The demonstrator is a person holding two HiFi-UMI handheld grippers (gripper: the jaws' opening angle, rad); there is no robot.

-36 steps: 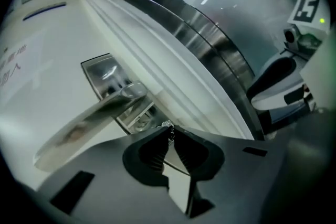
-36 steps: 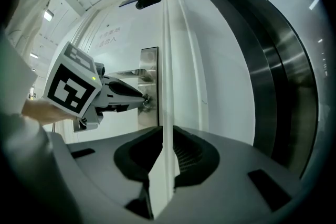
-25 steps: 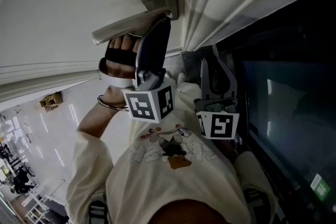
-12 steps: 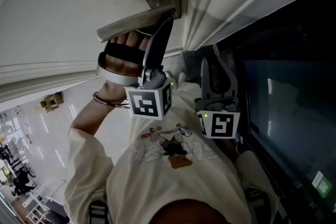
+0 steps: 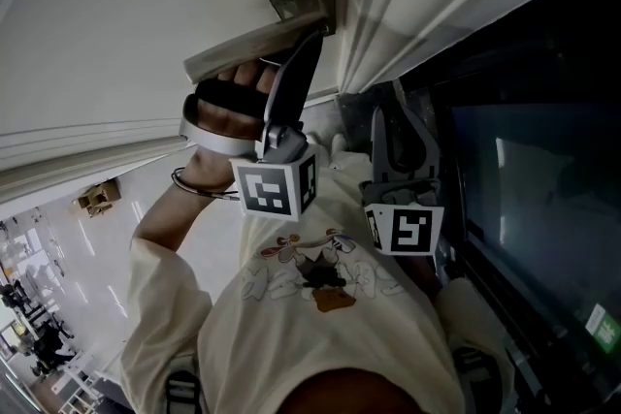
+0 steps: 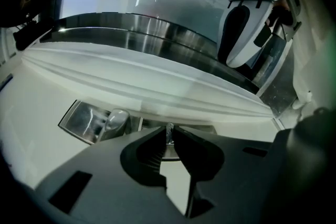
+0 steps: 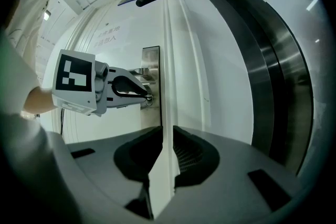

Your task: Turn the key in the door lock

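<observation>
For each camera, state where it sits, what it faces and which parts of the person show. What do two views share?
Head view: on the head, facing down; shows shirt, left gripper and right gripper at the door.
Left gripper view: along its jaws, just eased open slightly yet gripping the key, toward the lock plate.
Right gripper view: along jaws clamped on the door edge; wrist shows.
Shared: each gripper view shows the other gripper.

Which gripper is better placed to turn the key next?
Left. The left gripper has its fingers pinching the key, though they just eased open slightly. The right gripper clamps the door edge, away from the key.
</observation>
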